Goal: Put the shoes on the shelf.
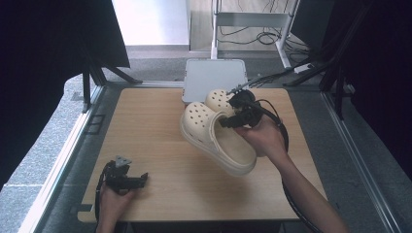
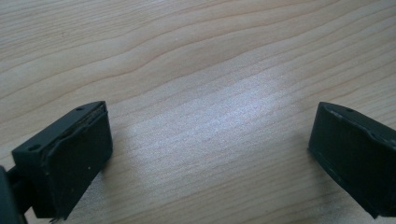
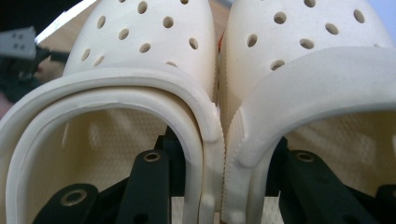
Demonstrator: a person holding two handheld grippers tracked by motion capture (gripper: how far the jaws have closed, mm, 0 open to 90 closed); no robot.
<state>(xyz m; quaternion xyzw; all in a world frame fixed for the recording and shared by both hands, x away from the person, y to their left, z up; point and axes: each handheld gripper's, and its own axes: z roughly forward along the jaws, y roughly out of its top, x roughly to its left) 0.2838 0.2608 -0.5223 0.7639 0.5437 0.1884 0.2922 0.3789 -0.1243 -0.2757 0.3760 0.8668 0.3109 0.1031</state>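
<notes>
My right gripper (image 1: 238,116) holds a pair of cream perforated clogs above the middle of the wooden table (image 1: 150,121). The nearer clog (image 1: 218,141) tilts heel-down toward me, and the second clog (image 1: 219,99) sits behind it. In the right gripper view one black jaw reaches inside each shoe, and the right gripper (image 3: 222,156) is shut on the two touching inner walls of the left clog (image 3: 140,42) and the right clog (image 3: 303,42). My left gripper (image 1: 138,179) rests at the table's front left. It stands open (image 2: 210,158) over bare wood.
A white flat box (image 1: 214,77) lies at the table's back edge, just behind the clogs. Black cables (image 1: 284,141) trail from the right gripper toward the right edge. Dark curtains and metal frame legs (image 1: 87,87) flank the table.
</notes>
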